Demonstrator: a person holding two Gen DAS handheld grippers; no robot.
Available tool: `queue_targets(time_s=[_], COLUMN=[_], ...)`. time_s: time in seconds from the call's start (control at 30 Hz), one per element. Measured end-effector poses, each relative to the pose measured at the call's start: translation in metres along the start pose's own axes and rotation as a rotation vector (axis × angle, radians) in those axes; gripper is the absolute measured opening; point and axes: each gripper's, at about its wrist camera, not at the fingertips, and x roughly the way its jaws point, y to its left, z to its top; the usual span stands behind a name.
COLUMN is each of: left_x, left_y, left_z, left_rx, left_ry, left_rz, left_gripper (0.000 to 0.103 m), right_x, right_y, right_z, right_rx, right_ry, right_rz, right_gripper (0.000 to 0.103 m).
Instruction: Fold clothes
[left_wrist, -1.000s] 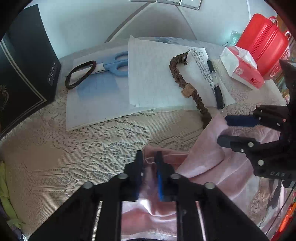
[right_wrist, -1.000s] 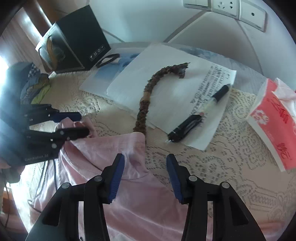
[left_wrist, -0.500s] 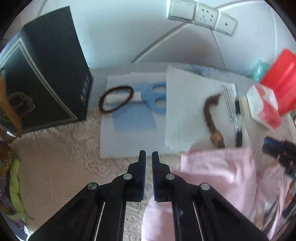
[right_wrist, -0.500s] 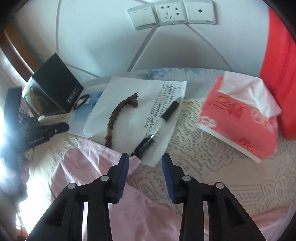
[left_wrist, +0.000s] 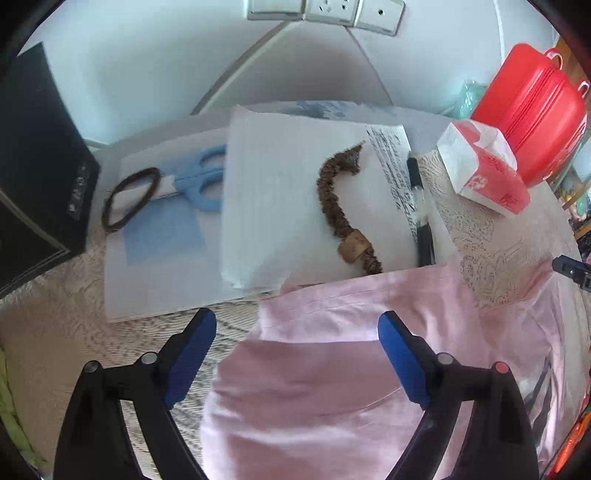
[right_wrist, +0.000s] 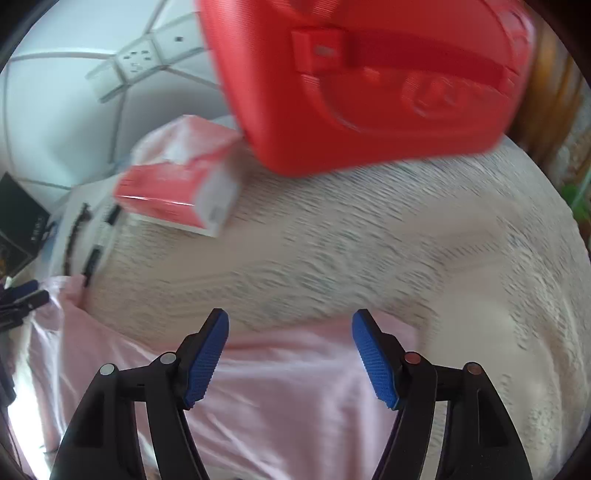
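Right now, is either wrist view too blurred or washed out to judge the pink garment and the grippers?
Left wrist view: sharp; the pink garment and open left gripper read clearly, with fisheye bending at the edges. Right wrist view: motion-smeared; the red case, tissue box and lace cloth streak, glare whitens the garment's lower-left edge, yet the open right gripper stays crisp.

Right wrist view: motion blur smears the red container (right_wrist: 369, 74), the tissue box (right_wrist: 181, 184) ahead-left of the jaws, and the lace cloth (right_wrist: 369, 258) beyond them. Left wrist view: the pink garment (left_wrist: 332, 387) runs off the bottom edge beneath the jaws; white paper (left_wrist: 288, 206) covers the scissors' (left_wrist: 199, 181) blades; the black box (left_wrist: 33, 184) is cropped far left.
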Motion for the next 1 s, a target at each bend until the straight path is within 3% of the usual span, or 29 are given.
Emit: queue_targets(time_s=[0.03, 0.07, 0.1, 0.13, 0.17, 0.2, 0.27, 0.3, 0.33, 0.37, 0.4, 0.43, 0.47, 0.5, 0.53, 0.63, 0.67, 0.73, 0.8, 0.9, 1.0], left_x=[0.006, 0.009, 0.005, 0.002, -0.001, -0.005, -0.012, -0.014, -0.016, -0.019, -0.024, -0.033, -0.043, -0.055, -0.067, -0.096, -0.103, -0.116, -0.131, -0.15, -0.164], left_y=[-0.003, -0.005, -0.007, -0.009, -0.009, -0.006, 0.0, 0.007, 0.013, 0.018, 0.018, 0.016, 0.013, 0.009, 0.006, 0.002, 0.001, -0.001, 0.002, 0.001, -0.002], left_z=[0.001, 0.003, 0.004, 0.005, 0.008, 0.011, 0.018, 0.019, 0.02, 0.021, 0.016, 0.009, 0.0, -0.013, -0.029, -0.079, -0.096, -0.13, -0.171, -0.231, -0.291], left_rx=[0.01, 0.019, 0.022, 0.023, 0.019, 0.02, 0.016, -0.009, -0.034, -0.052, -0.041, -0.021, 0.0, 0.016, 0.024, 0.022, 0.015, 0.0, -0.028, -0.067, -0.135], left_ry=[0.02, 0.035, 0.019, 0.004, -0.013, -0.043, -0.093, -0.074, -0.054, -0.034, -0.017, -0.014, -0.011, -0.009, -0.011, 0.014, 0.017, 0.022, 0.012, 0.003, 0.012], left_rz=[0.019, 0.053, 0.054, 0.066, 0.126, 0.189, 0.296, 0.263, 0.231, 0.202, 0.186, 0.174, 0.162, 0.145, 0.127, 0.088, 0.088, 0.087, 0.094, 0.122, 0.103], left_gripper=[0.081, 0.079, 0.06, 0.033, 0.024, 0.019, 0.019, 0.019, 0.02, 0.022, 0.033, 0.053, 0.065, 0.086, 0.091, 0.091, 0.091, 0.091, 0.091, 0.091, 0.091], right_x=[0.003, 0.006, 0.009, 0.011, 0.012, 0.009, 0.004, 0.003, 0.004, 0.003, -0.001, -0.006, -0.017, -0.029, -0.044, -0.085, -0.095, -0.112, -0.133, -0.154, -0.168], right_y=[-0.004, -0.008, -0.008, -0.007, -0.004, -0.003, -0.009, -0.016, -0.023, -0.027, -0.029, -0.031, -0.034, -0.036, -0.037, -0.039, -0.041, -0.043, -0.038, -0.037, -0.04], right_z=[-0.003, -0.007, -0.01, -0.014, -0.017, -0.018, -0.015, -0.013, -0.011, -0.011, -0.014, -0.017, -0.023, -0.03, -0.038, -0.071, -0.083, -0.109, -0.144, -0.193, -0.232], right_rx=[0.0, -0.001, -0.012, -0.036, -0.073, -0.095, -0.088, -0.054, -0.02, 0.001, 0.013, 0.023, 0.034, 0.045, 0.05, 0.058, 0.065, 0.069, 0.036, 0.007, -0.008], right_ry=[0.014, 0.028, 0.044, 0.058, 0.061, 0.045, 0.01, 0.0, -0.009, -0.012, -0.021, -0.03, -0.046, -0.064, -0.085, -0.107, -0.101, -0.088, -0.077, -0.059, -0.045], right_rz=[-0.007, -0.013, -0.018, -0.028, -0.053, -0.078, -0.106, -0.091, -0.074, -0.072, -0.081, -0.092, -0.067, -0.035, -0.002, 0.076, 0.098, 0.107, 0.058, 0.036, 0.044], right_gripper=[0.07, 0.07, 0.069, 0.051, 0.015, 0.004, 0.004, 0.005, 0.014, 0.035, 0.044, 0.056, 0.056, 0.056, 0.058, 0.073, 0.074, 0.074, 0.073, 0.069, 0.063])
